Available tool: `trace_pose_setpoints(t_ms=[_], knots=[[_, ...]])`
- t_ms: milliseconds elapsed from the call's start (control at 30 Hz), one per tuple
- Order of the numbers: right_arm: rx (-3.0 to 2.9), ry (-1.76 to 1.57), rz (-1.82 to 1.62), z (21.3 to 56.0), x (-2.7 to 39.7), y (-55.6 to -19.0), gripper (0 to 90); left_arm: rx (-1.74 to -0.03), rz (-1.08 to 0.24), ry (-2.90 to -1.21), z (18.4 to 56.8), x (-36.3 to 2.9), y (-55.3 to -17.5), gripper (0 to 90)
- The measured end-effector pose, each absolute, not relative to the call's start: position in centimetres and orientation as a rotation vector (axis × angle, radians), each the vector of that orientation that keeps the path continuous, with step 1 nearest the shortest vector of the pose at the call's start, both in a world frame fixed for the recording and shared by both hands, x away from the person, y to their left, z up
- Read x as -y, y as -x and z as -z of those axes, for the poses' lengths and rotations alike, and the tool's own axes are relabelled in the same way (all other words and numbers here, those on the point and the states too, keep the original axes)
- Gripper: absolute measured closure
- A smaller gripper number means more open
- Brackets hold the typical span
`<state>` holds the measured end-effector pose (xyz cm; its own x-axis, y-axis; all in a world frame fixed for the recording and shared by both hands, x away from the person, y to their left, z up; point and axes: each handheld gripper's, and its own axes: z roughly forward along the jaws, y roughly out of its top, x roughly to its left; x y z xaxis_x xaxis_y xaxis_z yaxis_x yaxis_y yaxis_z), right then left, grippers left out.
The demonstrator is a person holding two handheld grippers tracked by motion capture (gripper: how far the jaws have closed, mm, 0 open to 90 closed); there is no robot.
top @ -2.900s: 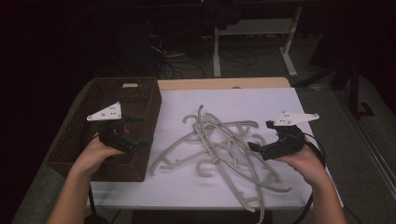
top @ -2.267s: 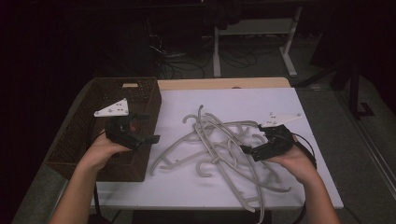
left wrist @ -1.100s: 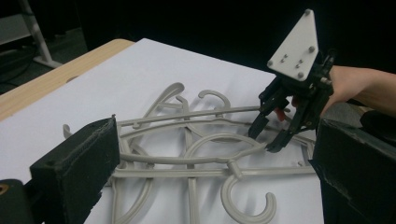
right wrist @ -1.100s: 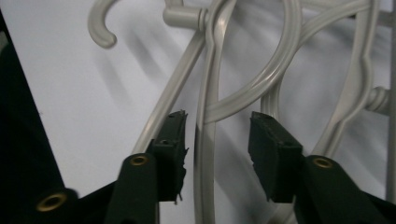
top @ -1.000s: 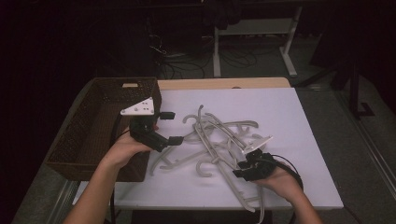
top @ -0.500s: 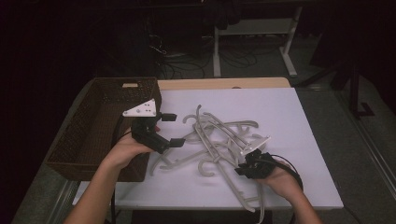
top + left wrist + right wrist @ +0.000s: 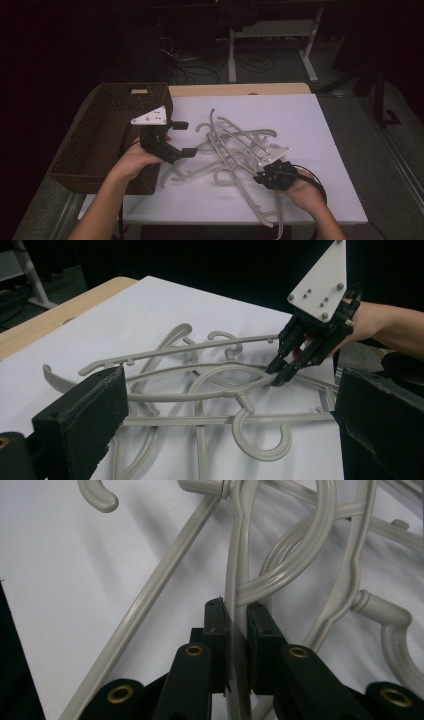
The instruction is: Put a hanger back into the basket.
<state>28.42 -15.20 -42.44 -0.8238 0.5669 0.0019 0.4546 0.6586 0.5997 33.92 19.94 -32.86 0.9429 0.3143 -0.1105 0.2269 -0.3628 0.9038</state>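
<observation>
A tangled pile of grey plastic hangers [image 7: 230, 145] lies mid-table on the white surface [image 7: 310, 125]. My left gripper [image 7: 184, 138] hovers at the pile's left edge, next to the basket, with its jaws wide apart and nothing between them. In the left gripper view its two black fingers [image 7: 85, 420] frame the hangers [image 7: 200, 395] ahead. My right gripper [image 7: 260, 176] sits low at the pile's near right side, shut on one thin hanger arm [image 7: 233, 570]. In the left gripper view the right gripper [image 7: 280, 376] pinches that hanger.
A brown wicker basket [image 7: 75, 145] stands at the table's left edge, seemingly with nothing in it. A strip of wood [image 7: 240, 89] runs along the far edge. Beyond it, a desk frame [image 7: 310, 55] and cables [image 7: 190, 65] stand on the dark floor.
My left gripper moved right from over the basket to the pile's edge. My right gripper came in toward the hangers, dropped low, and shut on a hanger arm.
</observation>
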Motion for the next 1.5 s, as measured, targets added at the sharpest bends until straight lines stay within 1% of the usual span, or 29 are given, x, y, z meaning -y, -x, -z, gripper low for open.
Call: trace_pose_setpoints(t_ms=[400,600,800,867,933,1000,1033,1133,1200,1300,1367,1467,1500], knots=[[-2.764,-0.633,-0.965,41.4,13.8,-28.7,80.7,-0.399,-0.099,-1.960,32.9,-20.0,-34.0,0.5],[-2.874,-0.446,-0.946,42.2,11.8,-28.6,80.6,-0.398,-0.095,-1.965,33.1,-20.0,-34.1,0.5],[-2.907,-0.406,-0.913,42.8,11.4,-28.8,80.1,-0.398,-0.091,-1.966,33.1,-19.9,-34.0,0.5],[-2.900,-0.431,-0.930,42.8,11.6,-28.9,75.0,-0.397,-0.093,-1.968,33.1,-19.9,-34.0,0.5],[-2.886,-0.478,-0.951,42.7,12.0,-29.0,64.5,-0.396,-0.091,-1.971,33.2,-19.8,-34.0,0.5],[-2.876,-0.507,-0.980,42.5,12.3,-29.1,63.2,-0.394,-0.091,-1.972,33.2,-19.8,-34.0,0.5],[-2.837,-0.566,-1.037,41.9,13.1,-29.1,60.9,-0.394,-0.090,-1.971,33.2,-19.8,-34.0,0.5],[-2.798,-0.637,-1.094,41.2,14.2,-29.1,60.8,-0.394,-0.090,-1.968,33.2,-19.8,-34.0,0.5],[-2.733,-0.771,-1.119,40.5,16.0,-29.1,60.3,-0.394,-0.091,-1.969,33.1,-19.9,-34.0,0.5],[-2.686,-0.847,-1.104,40.3,17.3,-29.0,60.2,-0.394,-0.092,-1.967,33.1,-19.9,-34.0,0.5],[-2.628,-0.959,-1.069,40.1,19.2,-28.9,59.9,-0.394,-0.093,-1.967,33.1,-20.0,-34.0,0.5],[-2.587,-1.020,-1.050,40.1,20.3,-28.9,59.6,-0.394,-0.093,-1.966,33.0,-20.0,-34.0,0.5],[-2.561,-1.098,-1.038,40.2,21.1,-28.8,58.4,-0.395,-0.092,-1.965,33.0,-19.9,-34.0,0.5]])
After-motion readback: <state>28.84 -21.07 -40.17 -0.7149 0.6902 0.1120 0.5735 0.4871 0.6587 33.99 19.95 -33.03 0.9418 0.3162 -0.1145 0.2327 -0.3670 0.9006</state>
